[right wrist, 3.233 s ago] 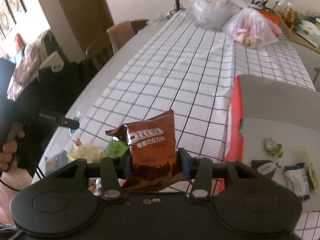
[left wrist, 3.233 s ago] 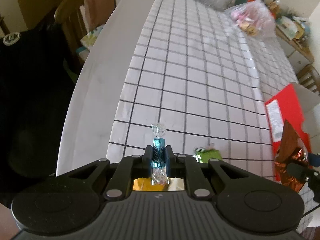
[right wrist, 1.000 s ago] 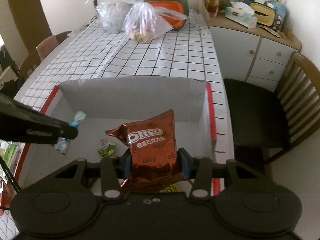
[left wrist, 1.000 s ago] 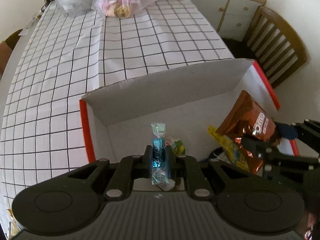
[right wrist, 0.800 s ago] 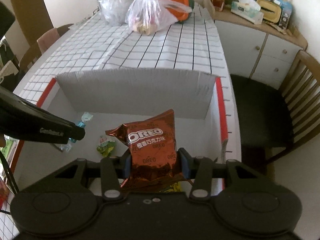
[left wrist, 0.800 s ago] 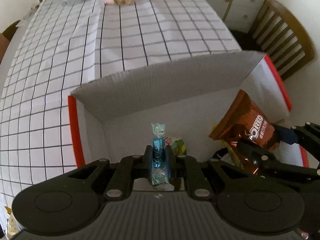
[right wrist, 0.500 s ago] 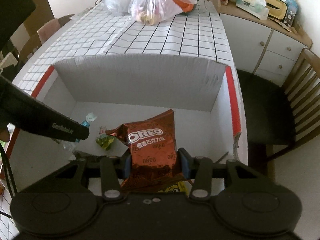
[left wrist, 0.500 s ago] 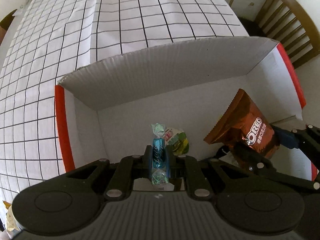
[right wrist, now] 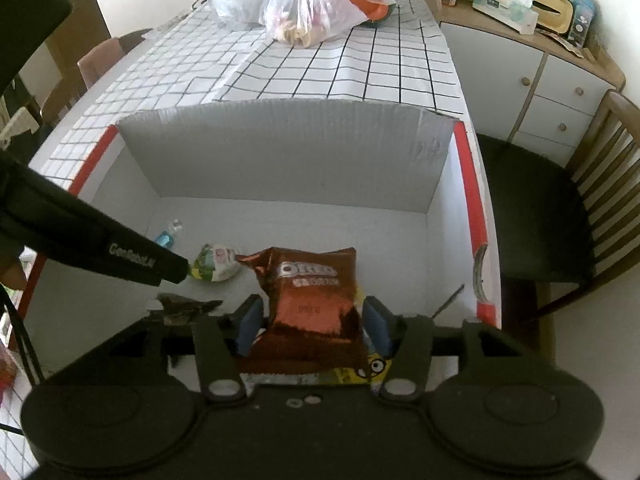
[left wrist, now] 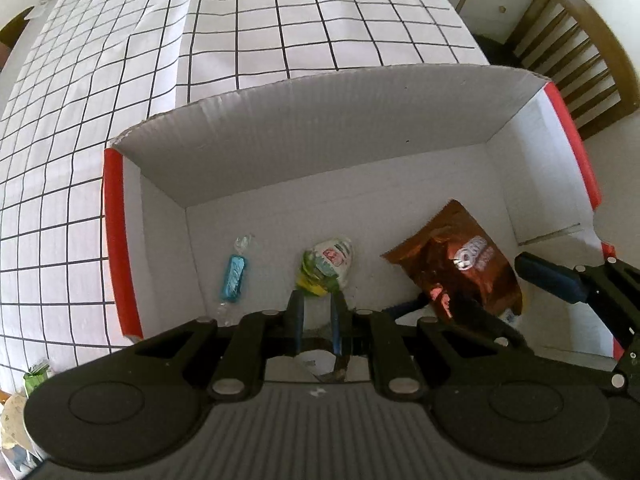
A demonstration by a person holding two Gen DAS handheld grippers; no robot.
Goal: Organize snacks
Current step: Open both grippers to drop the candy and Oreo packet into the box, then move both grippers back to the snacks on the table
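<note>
A white cardboard box with red edges (left wrist: pixel 320 132) (right wrist: pixel 280 160) stands on the checked tablecloth. On its floor lie a blue wrapped candy (left wrist: pixel 234 276) (right wrist: pixel 165 237), a green-and-white packet (left wrist: pixel 328 260) (right wrist: pixel 216 266) and a brown Oreo bag (left wrist: pixel 460 264) (right wrist: pixel 316 288). My left gripper (left wrist: pixel 316 300) (right wrist: pixel 176 272) hangs over the green-and-white packet, its jaws nearly together with nothing between them; the candy lies apart to its left. My right gripper (right wrist: pixel 314 312) is opening: the Oreo bag lies between its jaws, but the pads stand clear of it. The bag rests on a yellow packet (right wrist: pixel 372 364).
A dark wrapper (right wrist: pixel 184 306) lies in the box near the left gripper's tip. A wooden chair (right wrist: pixel 532 220) (left wrist: pixel 580 40) stands right of the table. Filled plastic bags (right wrist: pixel 304 12) sit at the table's far end, a cabinet (right wrist: pixel 540 80) beyond. Loose snacks (left wrist: pixel 34 376) lie left of the box.
The blue candy has left my left gripper and now lies on the box floor. My right jaws have spread, and the Oreo bag has tipped down onto the box floor.
</note>
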